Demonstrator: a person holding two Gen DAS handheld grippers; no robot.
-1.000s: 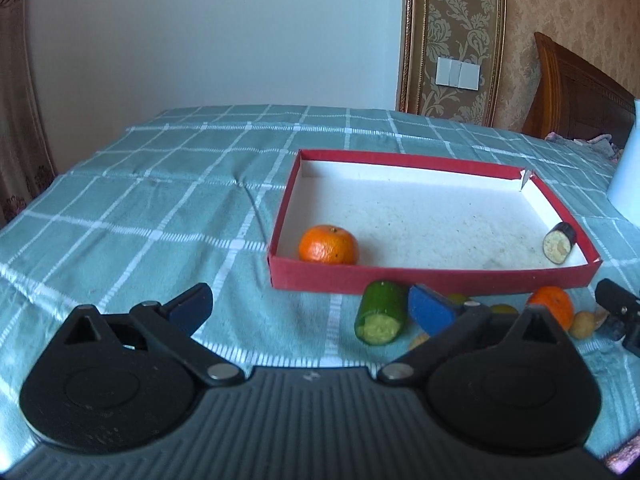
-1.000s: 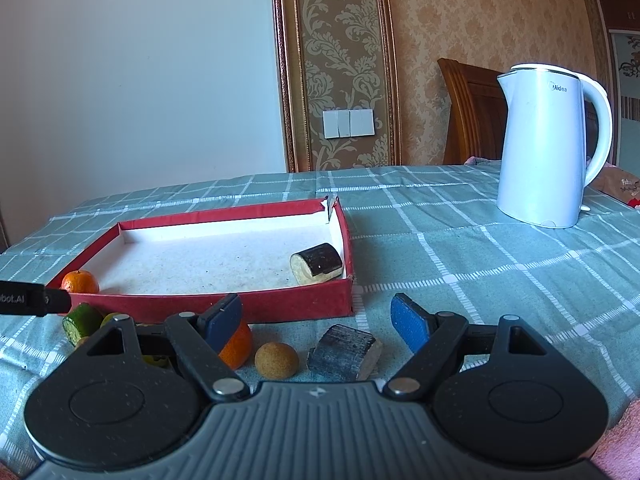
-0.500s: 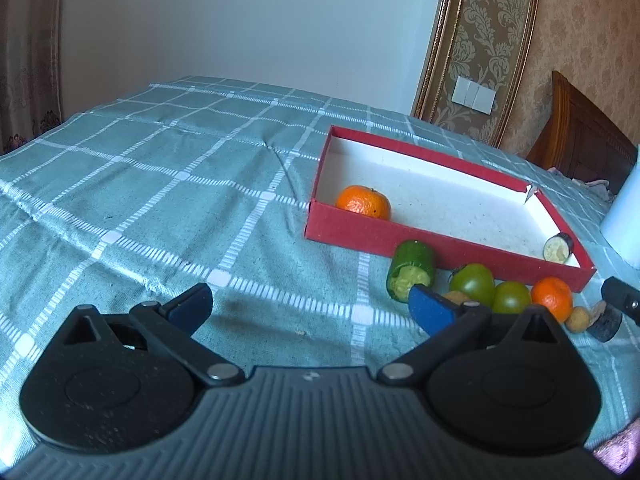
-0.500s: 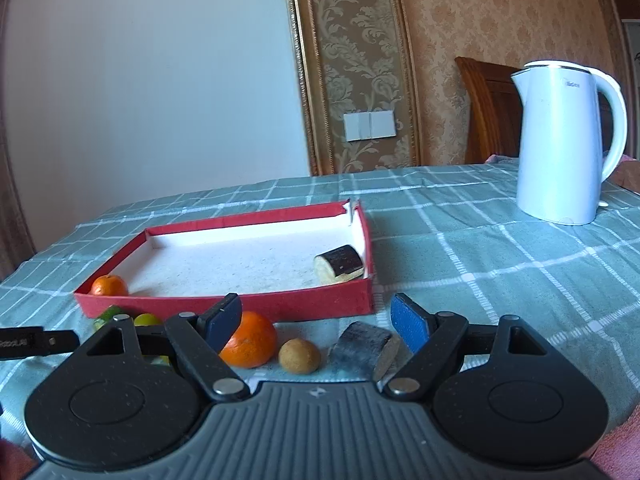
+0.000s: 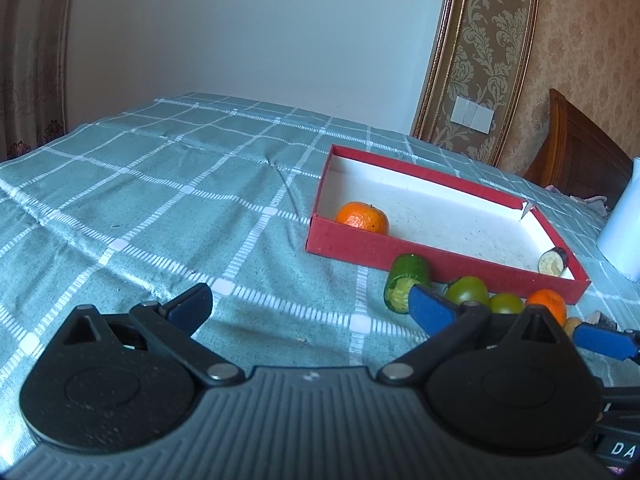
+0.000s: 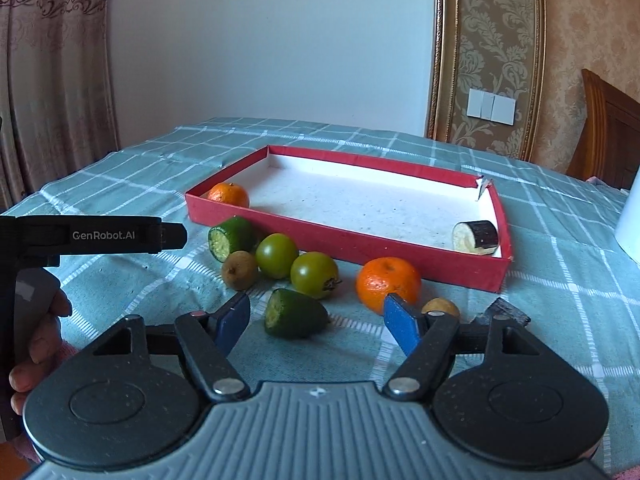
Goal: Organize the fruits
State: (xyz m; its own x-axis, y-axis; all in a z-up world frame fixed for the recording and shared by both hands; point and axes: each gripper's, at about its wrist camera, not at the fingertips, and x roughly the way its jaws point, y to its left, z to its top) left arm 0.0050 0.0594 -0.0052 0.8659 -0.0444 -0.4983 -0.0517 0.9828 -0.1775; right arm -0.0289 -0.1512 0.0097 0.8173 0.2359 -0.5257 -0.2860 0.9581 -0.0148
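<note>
The red box (image 6: 344,240) on the desk (image 6: 560,280) holds one orange (image 6: 229,194) and an eggplant piece (image 6: 476,236); the other fruits lie outside, just before its near wall. Both claws are released and empty. The right claw (image 6: 316,322) hovers before a green cut piece (image 6: 294,314), probably next to grasp; the left claw (image 5: 308,308) waits aside.

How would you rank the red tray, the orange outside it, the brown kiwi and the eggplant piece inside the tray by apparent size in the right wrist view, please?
1. red tray
2. orange
3. eggplant piece, though it lies farther from the camera, so its rank against the kiwi is unsure
4. kiwi
</note>
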